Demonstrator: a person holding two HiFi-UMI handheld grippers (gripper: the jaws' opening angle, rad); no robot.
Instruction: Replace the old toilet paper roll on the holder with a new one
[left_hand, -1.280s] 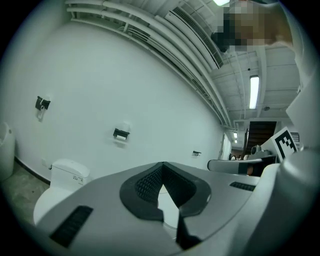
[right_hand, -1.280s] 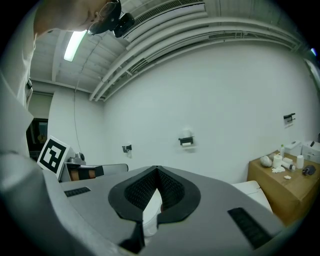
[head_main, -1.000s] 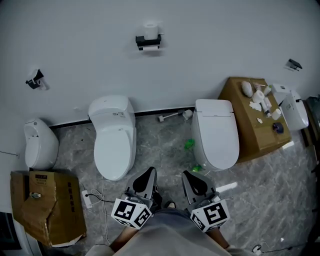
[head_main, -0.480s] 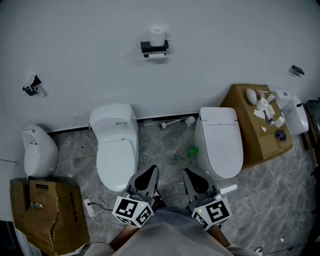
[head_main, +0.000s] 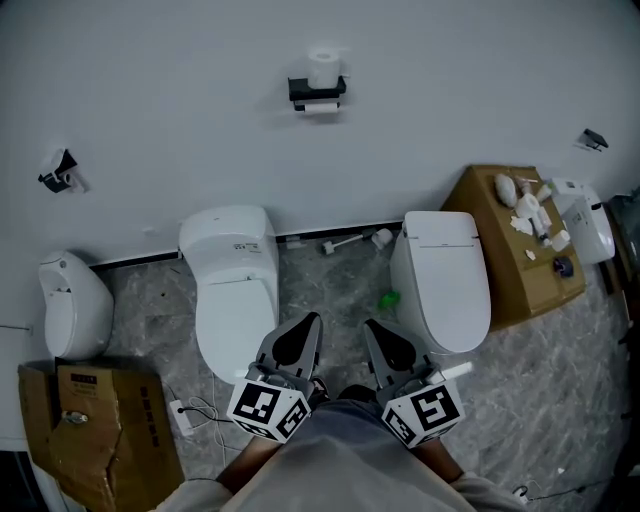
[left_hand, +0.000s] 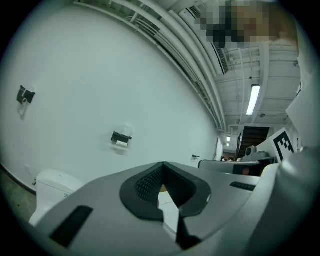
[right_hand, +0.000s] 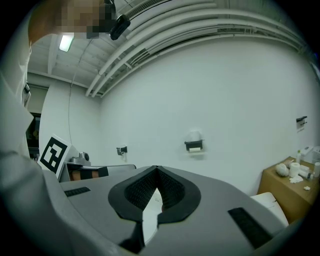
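Head view: the left gripper (head_main: 311, 320) and right gripper (head_main: 368, 326) are side by side, both closed and empty. A paper roll (head_main: 322, 67) stands atop the wall holder (head_main: 317, 92), well apart from them.

Matt paper roll (head_main: 322, 66), glossy toilet (head_main: 235, 300), veined stone floor (head_main: 340, 280).

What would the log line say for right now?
left gripper: jaws shut, empty | right gripper: jaws shut, empty | holder: untouched, roll on top
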